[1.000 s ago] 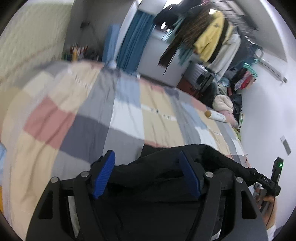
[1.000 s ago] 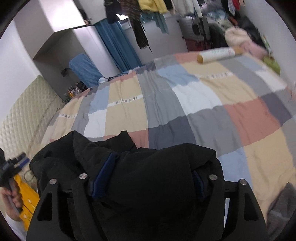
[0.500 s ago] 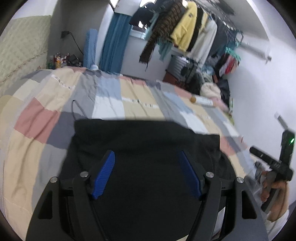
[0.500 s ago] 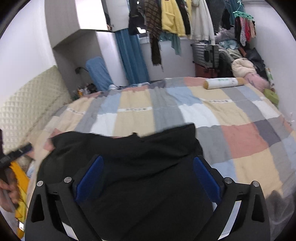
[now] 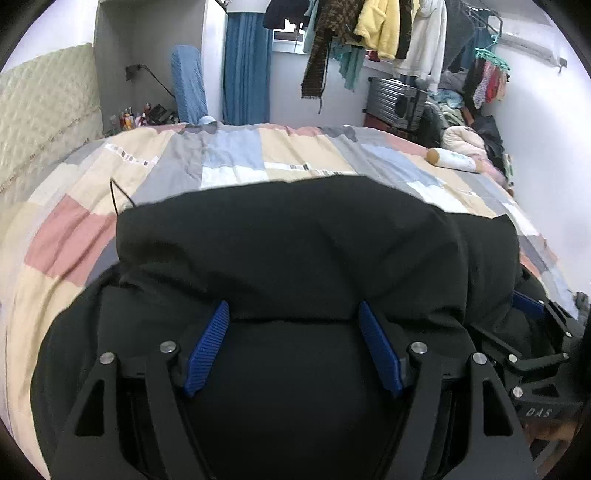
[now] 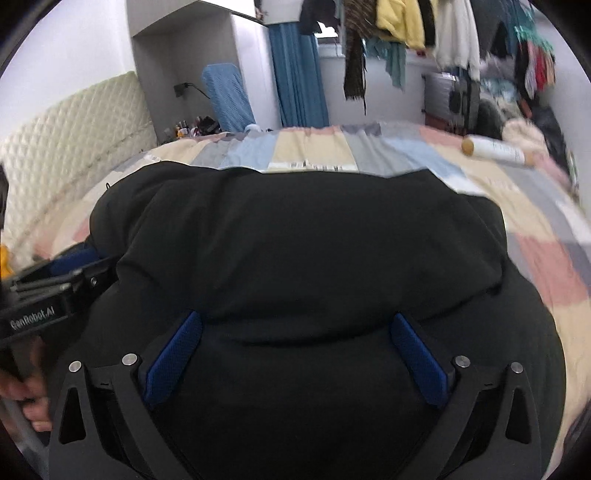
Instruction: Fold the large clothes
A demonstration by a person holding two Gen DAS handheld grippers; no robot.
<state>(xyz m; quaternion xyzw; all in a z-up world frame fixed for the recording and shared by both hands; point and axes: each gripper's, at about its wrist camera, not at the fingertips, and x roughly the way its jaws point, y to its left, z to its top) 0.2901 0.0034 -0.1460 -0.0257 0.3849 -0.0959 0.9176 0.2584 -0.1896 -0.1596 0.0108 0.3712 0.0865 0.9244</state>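
— Headboard [image 5: 44,110] is far left, pale and puffy. What does the bed [image 5: 74,240] hold?
— A big black garment [image 5: 295,240]. It lies spread on the patchwork cover, near the front edge.
— And the left tongs [image 5: 293,304]?
— They stand half wide over the cloth. The cloth fills the gap between the blue pads [image 5: 207,347]. Whether they pinch it cannot be told.
— The right tongs [image 6: 295,314]?
— Their jaws have just been opening and now stand very wide. The black cloth [image 6: 303,229] lies between them, but the pads do not squeeze it.
— Anything further right?
— A white tube [image 5: 452,159] lies on the bed's far corner, well apart from the garment. Hanging clothes [image 5: 376,29] fill the rail above.
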